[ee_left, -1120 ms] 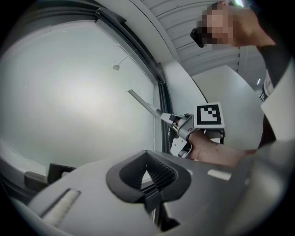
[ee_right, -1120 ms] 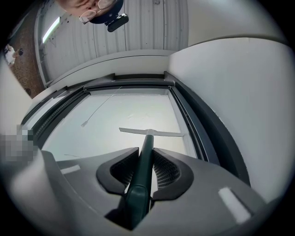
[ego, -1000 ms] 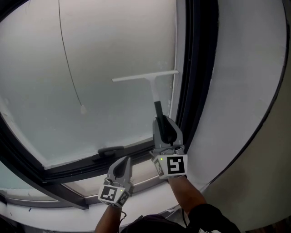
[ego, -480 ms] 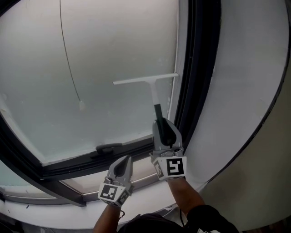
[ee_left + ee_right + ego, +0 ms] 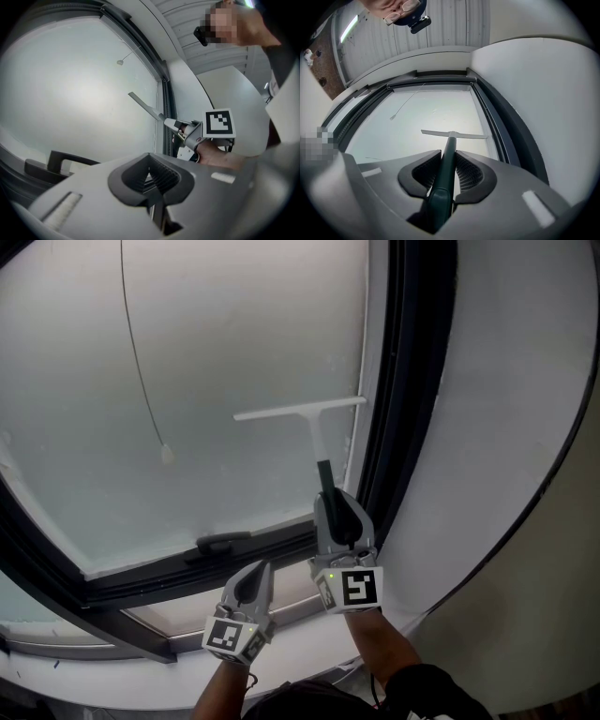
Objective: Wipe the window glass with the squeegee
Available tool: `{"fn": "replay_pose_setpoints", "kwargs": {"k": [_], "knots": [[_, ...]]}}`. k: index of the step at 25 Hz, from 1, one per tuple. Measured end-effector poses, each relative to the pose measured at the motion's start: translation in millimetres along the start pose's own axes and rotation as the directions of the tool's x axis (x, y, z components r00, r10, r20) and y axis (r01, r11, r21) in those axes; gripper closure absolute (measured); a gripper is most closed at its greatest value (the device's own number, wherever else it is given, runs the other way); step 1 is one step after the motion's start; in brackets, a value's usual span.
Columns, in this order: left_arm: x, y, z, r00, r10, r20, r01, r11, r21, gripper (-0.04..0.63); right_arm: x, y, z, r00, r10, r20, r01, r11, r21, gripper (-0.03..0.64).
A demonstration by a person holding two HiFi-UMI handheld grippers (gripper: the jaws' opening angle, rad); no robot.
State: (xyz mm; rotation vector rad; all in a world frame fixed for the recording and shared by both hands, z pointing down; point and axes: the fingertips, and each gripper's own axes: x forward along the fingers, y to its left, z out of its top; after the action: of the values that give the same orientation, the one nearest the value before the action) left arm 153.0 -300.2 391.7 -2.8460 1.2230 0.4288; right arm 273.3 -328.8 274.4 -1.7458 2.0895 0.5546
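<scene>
**Head view and both gripper views.** My right gripper (image 5: 331, 495) is clenched on the dark grip of the squeegee (image 5: 317, 435). In the right gripper view the shaft runs straight out between the two jaws.

The white blade lies level across the window glass (image 5: 234, 343), well above the lower rail of the black window frame (image 5: 405, 381). Its right end reaches the pale strip just inside the frame's right upright. I cannot tell whether it touches that strip.

Left of the blade and above it, the pane is open as far as the frame's edges. A thin cord (image 5: 139, 362) hangs down the glass, well left of the upright. Its small pull ends about level with the squeegee's shaft, apart from the blade's left tip. Between the blade and the lower rail lies a band of bare glass.

A dark window handle (image 5: 223, 543) sits on the lower rail, left of my right gripper. My left gripper (image 5: 259, 570) has its jaws pressed together on nothing. It is held below the lower rail, near the right gripper but apart from it. Right of the upright, a pale wall (image 5: 506, 427) curves away.
</scene>
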Motion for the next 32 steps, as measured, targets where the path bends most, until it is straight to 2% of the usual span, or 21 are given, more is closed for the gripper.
{"fn": "replay_pose_setpoints", "kwargs": {"k": [32], "knots": [[-15.6,-0.9,-31.4,0.997,0.035,-0.072,-0.037,0.999,-0.036,0.598,-35.7,5.3,-43.6,0.996,-0.01,-0.084,0.006,0.999,-0.039,0.52]]}}
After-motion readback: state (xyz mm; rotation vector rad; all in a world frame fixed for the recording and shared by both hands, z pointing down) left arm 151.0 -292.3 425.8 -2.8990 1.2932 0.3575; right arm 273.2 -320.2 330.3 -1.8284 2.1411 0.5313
